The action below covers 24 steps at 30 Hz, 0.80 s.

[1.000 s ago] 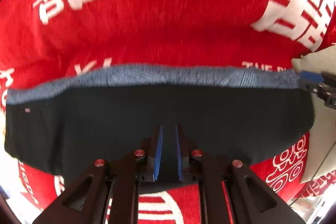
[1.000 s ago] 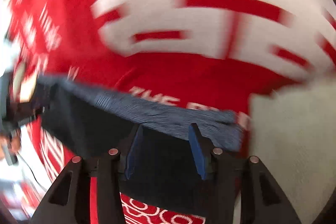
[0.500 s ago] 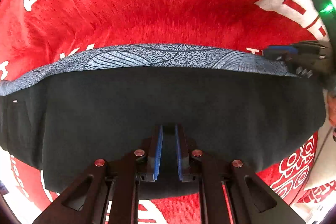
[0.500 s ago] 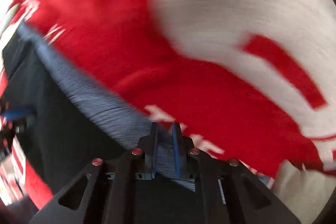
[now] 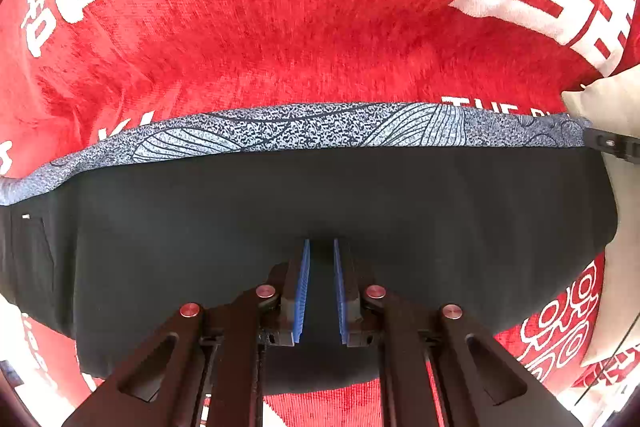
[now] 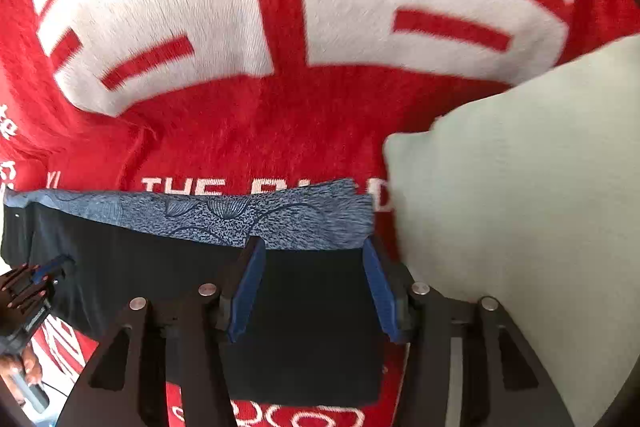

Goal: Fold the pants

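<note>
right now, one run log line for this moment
task: fold pants | left gripper: shut on pants | right gripper: just opened, over pants, not pinching | surface: red blanket

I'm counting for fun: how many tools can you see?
2. The left tool is shut on the pants near their lower edge. The right tool, its jaws just opening with the pants between them unpressed, is at the pants' right end.

Red blanket (image 5: pixel 304 27) w/ white lettering as surface; pale cushion (image 6: pixel 532 195) on it, right side.
</note>
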Each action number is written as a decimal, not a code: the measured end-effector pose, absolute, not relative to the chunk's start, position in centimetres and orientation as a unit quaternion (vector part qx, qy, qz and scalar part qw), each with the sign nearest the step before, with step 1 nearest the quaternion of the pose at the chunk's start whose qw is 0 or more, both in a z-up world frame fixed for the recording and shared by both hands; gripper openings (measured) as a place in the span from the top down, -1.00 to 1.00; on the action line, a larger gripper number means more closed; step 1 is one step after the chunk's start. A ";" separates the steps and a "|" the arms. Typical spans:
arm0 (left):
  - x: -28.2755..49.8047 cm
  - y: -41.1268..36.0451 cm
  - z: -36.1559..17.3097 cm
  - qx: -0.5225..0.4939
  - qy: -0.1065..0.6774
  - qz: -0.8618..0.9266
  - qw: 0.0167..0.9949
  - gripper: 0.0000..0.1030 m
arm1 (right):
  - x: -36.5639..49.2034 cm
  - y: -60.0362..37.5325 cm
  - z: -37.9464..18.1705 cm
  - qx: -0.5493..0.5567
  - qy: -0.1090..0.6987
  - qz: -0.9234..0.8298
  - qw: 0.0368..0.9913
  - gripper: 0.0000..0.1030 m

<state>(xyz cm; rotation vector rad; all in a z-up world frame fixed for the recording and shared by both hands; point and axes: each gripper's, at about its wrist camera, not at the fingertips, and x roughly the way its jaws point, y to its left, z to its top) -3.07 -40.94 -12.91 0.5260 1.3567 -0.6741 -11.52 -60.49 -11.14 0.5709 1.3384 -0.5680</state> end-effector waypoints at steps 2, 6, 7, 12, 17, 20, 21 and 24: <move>-3.5 -41.0 -12.6 0.236 0.609 -0.303 0.694 0.73 | -11.2 -61.0 -12.8 0.284 0.612 -0.258 0.691 0.24; -2.8 -41.0 -11.3 0.235 0.602 -0.307 0.699 0.73 | -10.8 -61.6 -12.7 0.299 0.603 -0.262 0.691 1.00; -2.7 -41.3 -11.0 0.236 0.598 -0.310 0.701 0.73 | -10.8 -61.9 -11.8 0.266 0.601 -0.276 0.701 1.00; -2.5 -42.0 -12.8 0.249 0.604 -0.298 0.696 0.73 | -10.7 -63.9 -10.7 0.288 0.595 -0.284 0.695 0.99; -3.0 -42.5 -13.8 0.261 0.595 -0.294 0.701 0.73 | -10.6 -58.6 -9.3 0.290 0.590 -0.226 0.719 0.10; -2.9 -43.2 -14.1 0.269 0.590 -0.296 0.701 0.73 | -11.0 -56.3 -12.4 0.273 0.621 -0.215 0.703 0.06; -2.8 -43.4 -14.1 0.272 0.590 -0.298 0.699 0.73 | -11.0 -56.2 -14.0 0.265 0.630 -0.219 0.697 0.06; -1.8 -43.3 -13.8 0.252 0.606 -0.299 0.693 0.73 | -11.1 -56.0 -13.7 0.217 0.602 -0.249 0.727 0.06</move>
